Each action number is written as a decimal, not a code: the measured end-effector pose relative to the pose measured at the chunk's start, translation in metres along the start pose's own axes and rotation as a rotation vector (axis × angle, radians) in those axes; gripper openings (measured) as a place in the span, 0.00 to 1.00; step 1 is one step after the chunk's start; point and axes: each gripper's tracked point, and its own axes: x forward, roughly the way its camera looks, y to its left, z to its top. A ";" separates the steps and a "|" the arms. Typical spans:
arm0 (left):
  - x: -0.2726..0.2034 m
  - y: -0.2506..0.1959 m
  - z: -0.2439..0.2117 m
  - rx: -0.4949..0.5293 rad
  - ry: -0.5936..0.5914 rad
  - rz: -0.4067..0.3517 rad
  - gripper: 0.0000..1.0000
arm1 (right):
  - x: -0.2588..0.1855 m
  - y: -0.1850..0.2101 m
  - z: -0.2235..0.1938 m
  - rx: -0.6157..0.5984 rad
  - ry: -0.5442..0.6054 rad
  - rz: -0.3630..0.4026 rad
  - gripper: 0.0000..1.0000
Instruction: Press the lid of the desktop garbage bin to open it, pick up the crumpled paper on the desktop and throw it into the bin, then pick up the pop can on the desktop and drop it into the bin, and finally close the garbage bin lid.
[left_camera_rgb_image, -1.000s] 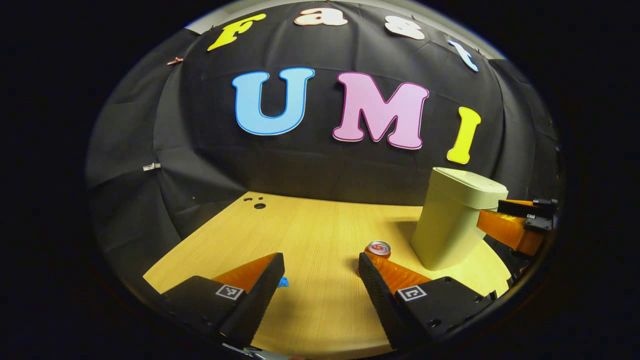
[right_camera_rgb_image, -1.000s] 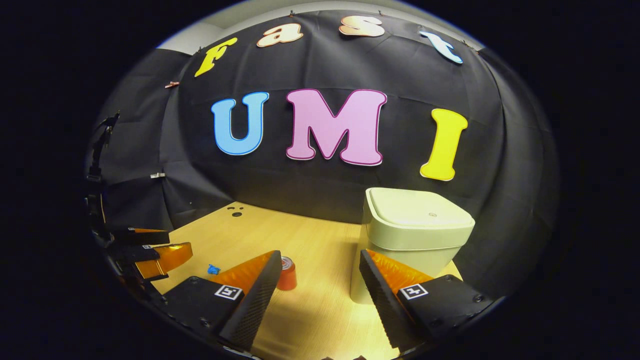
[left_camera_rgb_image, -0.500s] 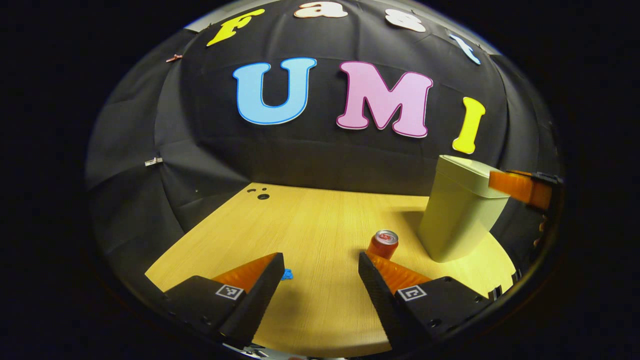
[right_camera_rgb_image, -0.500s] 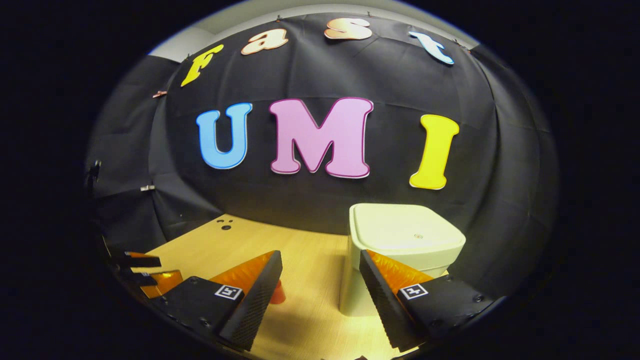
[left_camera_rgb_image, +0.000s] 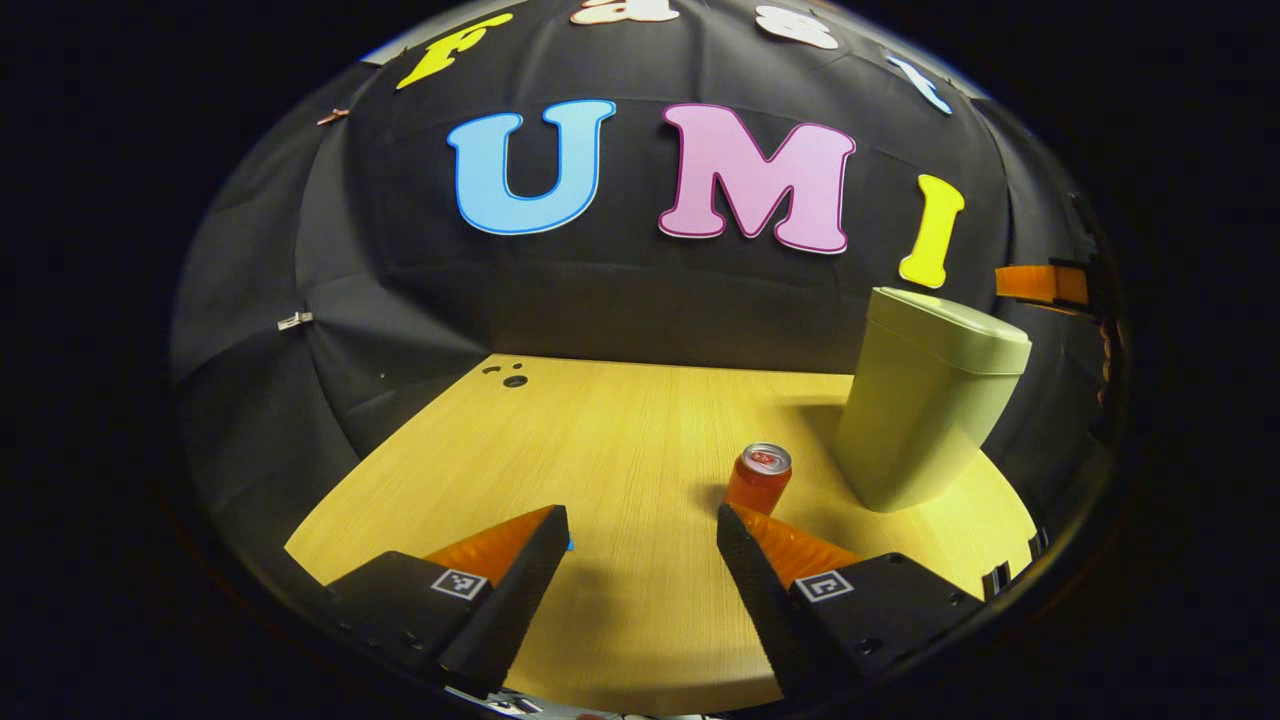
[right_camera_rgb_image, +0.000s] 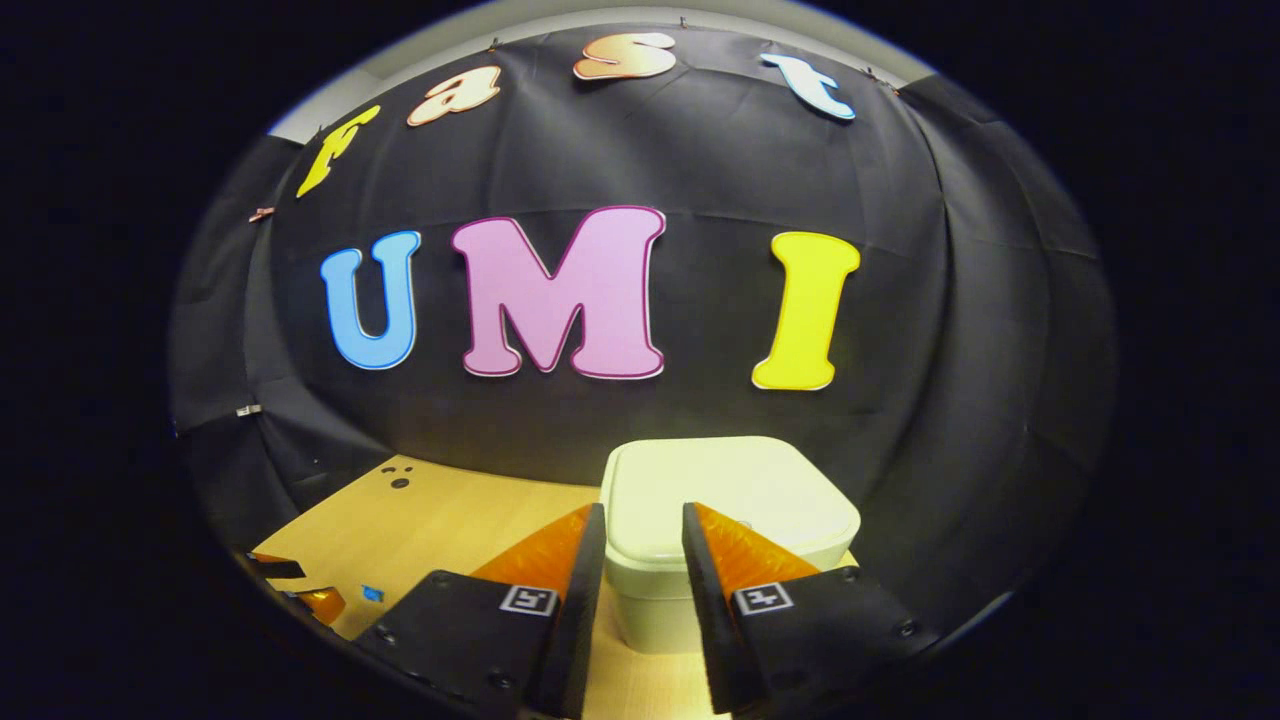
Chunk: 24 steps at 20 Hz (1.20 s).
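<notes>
While the right gripper (right_camera_rgb_image: 640, 520) hung above the closed bin lid (right_camera_rgb_image: 735, 485), its fingers stood narrowly apart, gripping nothing. Left gripper (left_camera_rgb_image: 640, 525) fingers were spread wide; the pop can (left_camera_rgb_image: 758, 480) stood just beyond its right fingertip.

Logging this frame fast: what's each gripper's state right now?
Left gripper: open, holding nothing, above the table.
Right gripper: fingers close together but still apart, holding nothing, above the garbage bin, lid closed.
</notes>
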 end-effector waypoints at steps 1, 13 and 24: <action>0.001 -0.002 0.000 0.003 0.002 -0.003 0.96 | 0.002 -0.005 0.001 -0.003 -0.001 -0.011 0.48; 0.018 -0.020 0.000 0.040 0.024 -0.031 0.96 | 0.027 -0.018 0.011 -0.014 -0.001 0.065 0.05; 0.024 -0.019 -0.006 0.043 0.041 -0.017 0.96 | 0.059 -0.063 -0.013 -0.030 0.065 -0.032 0.05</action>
